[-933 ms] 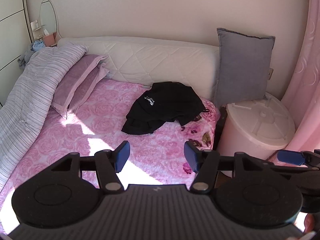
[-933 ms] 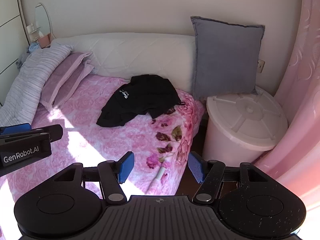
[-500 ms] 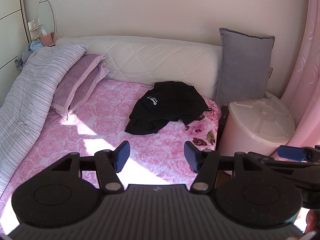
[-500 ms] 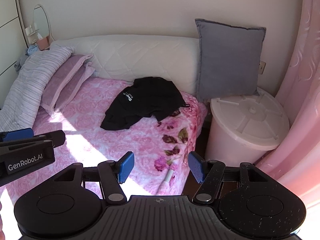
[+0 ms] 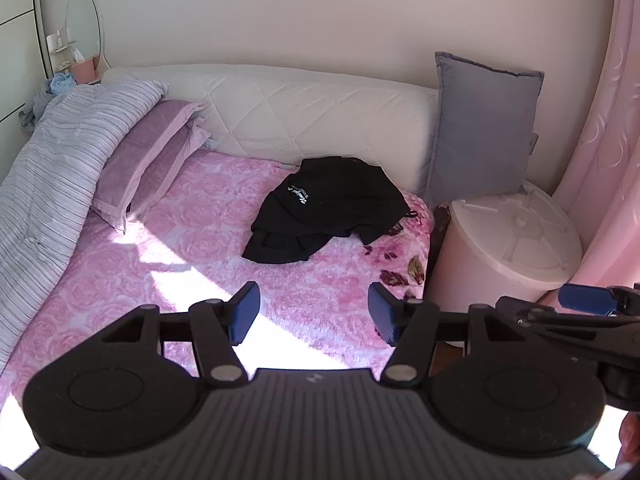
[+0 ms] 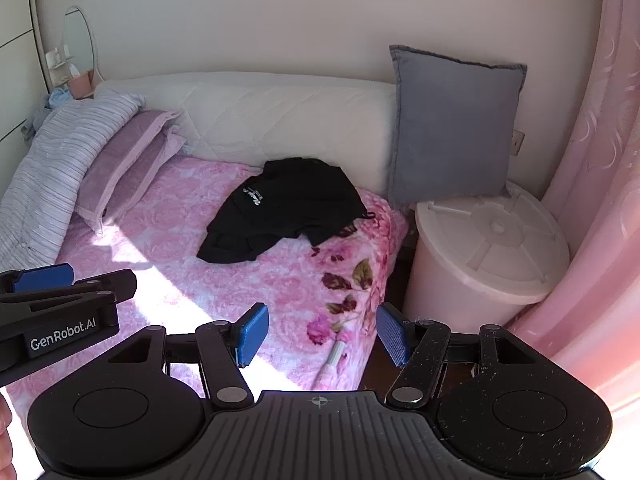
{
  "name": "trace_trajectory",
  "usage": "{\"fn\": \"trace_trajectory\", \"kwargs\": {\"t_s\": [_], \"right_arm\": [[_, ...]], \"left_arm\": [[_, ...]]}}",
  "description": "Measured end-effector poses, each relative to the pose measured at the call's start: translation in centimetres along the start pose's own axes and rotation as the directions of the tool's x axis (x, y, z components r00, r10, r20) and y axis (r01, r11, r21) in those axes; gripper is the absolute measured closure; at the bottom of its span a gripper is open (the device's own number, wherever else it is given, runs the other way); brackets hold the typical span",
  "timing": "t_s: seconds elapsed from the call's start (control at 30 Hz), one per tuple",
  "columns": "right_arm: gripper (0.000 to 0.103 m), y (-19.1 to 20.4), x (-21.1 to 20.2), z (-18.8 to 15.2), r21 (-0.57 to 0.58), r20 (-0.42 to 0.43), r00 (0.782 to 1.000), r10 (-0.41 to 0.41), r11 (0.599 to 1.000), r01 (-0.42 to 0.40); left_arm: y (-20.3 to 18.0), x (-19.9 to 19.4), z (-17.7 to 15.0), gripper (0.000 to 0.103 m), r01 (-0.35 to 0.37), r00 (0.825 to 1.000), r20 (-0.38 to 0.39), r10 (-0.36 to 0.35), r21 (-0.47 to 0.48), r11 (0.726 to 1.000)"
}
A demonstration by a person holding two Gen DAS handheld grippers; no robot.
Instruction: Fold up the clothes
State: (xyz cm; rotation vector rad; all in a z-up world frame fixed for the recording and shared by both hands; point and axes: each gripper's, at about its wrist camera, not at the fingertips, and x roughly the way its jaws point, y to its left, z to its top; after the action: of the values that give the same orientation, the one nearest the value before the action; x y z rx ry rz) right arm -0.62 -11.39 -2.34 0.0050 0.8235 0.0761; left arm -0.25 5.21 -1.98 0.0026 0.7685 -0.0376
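My left claw (image 5: 314, 312) hangs released over the pink bed (image 5: 208, 248), nothing between its 2 blue pads. My right claw (image 6: 322, 334) is released too, poised above the bed's corner. The black garment (image 5: 328, 210) lies crumpled at 12 o'clock ahead of both claws, well apart from them, near the white headboard (image 5: 304, 116). A grey cushion (image 6: 452, 128) leans at 1 o'clock, above a white bin (image 6: 488, 256).
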Motion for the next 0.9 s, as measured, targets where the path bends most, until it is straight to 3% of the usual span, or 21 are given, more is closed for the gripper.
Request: {"fn": "trace_trajectory", "kwargs": {"t_s": [0.9], "right_arm": [[0.040, 1.3, 2.3, 1.4, -0.030, -0.047, 0.999, -0.024, 0.999, 0.023]], "left_arm": [[1.9, 2.6, 0.7, 0.047, 0.009, 0.998, -0.058, -0.011, -0.040, 0.999]]}}
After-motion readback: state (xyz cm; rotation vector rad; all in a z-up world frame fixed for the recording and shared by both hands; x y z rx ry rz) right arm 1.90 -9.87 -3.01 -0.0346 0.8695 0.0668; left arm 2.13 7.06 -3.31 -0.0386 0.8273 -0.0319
